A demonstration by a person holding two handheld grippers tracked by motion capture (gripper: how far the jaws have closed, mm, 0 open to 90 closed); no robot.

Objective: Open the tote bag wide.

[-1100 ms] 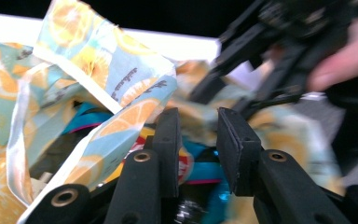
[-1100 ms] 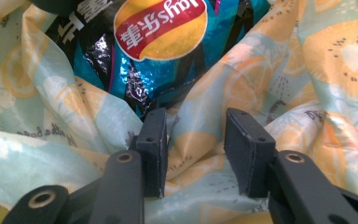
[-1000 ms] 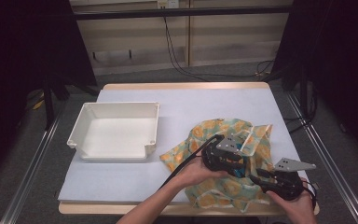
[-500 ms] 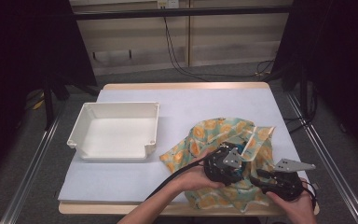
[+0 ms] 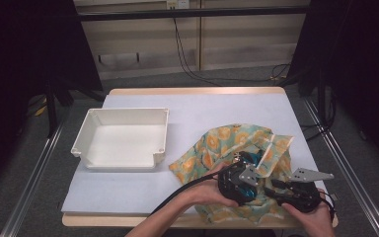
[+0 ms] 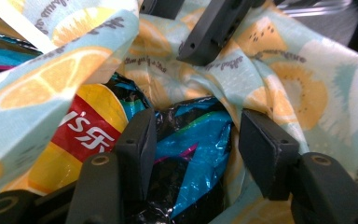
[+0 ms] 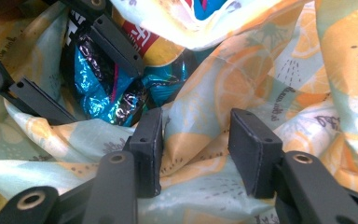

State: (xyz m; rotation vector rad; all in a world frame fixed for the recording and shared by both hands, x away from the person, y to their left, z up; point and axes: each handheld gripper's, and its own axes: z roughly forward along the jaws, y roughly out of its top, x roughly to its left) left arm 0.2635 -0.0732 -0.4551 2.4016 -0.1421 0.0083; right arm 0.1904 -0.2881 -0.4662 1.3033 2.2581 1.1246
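Left gripper [image 6: 193, 140]: jaws wide apart, straddling a crinkled blue-black snack bag [image 6: 191, 144]; its red-and-yellow logo shows partial white letters only. Right gripper [image 7: 193, 149]: jaws apart around a fold of citrus-print cloth [image 7: 261, 79] with illegible script. White tray [image 5: 123, 138] lies farther left.

I see both forearms coming in over the table's near edge, toward its near right corner. L hand [image 5: 205, 190] grips the left gripper [image 6: 193, 140], angled right; jaws parted w/ a wide gap. R hand [image 5: 316, 217] holds the right gripper [image 7: 196, 135] just beside it, pointing left; jaws also apart. The 2 grippers sit close together, tips nearly meeting.
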